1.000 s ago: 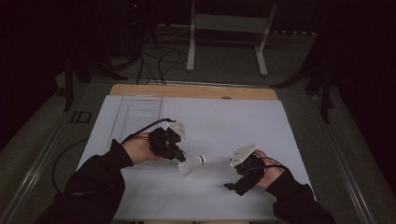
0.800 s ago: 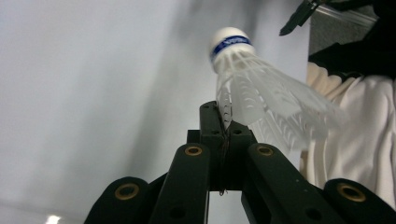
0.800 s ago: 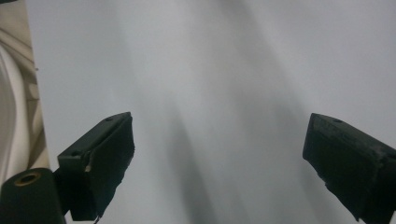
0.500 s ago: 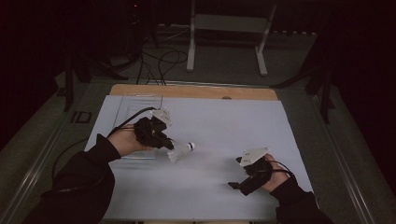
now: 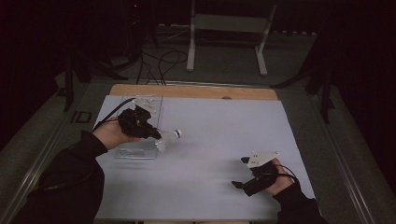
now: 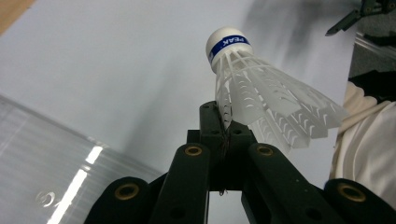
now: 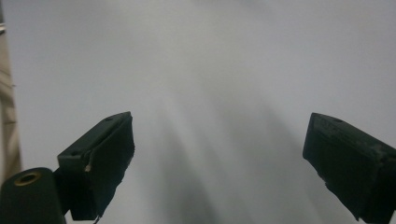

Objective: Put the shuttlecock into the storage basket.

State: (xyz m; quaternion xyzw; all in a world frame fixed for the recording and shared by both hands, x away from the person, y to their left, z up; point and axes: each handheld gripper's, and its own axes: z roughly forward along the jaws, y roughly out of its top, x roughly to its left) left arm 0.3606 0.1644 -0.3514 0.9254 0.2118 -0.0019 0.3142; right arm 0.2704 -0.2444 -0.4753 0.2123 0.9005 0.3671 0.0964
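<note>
A white shuttlecock point(image 6: 261, 98) with a blue band round its cork is pinched by its feather skirt in my left gripper point(image 6: 223, 116), which is shut on it. In the high view the shuttlecock point(image 5: 168, 137) hangs above the right edge of a clear plastic box point(image 5: 135, 149) at the table's left, cork pointing right, with the left gripper point(image 5: 152, 132) over that box. My right gripper point(image 5: 243, 172) rests low at the front right of the white sheet point(image 5: 210, 140). Its jaws stand wide apart with nothing between its fingertips point(image 7: 105, 158).
A wooden strip point(image 5: 196, 91) runs along the table's far edge. Cables point(image 5: 159, 60) and a white stand point(image 5: 224, 42) lie on the dark floor behind the table. The other hand's gripper tip point(image 6: 345, 21) peeks in at the top right of the left gripper view.
My left gripper carried the shuttlecock from the table's middle back and left, over the clear box. The right gripper drifted slightly to the right and nearer the front edge.
</note>
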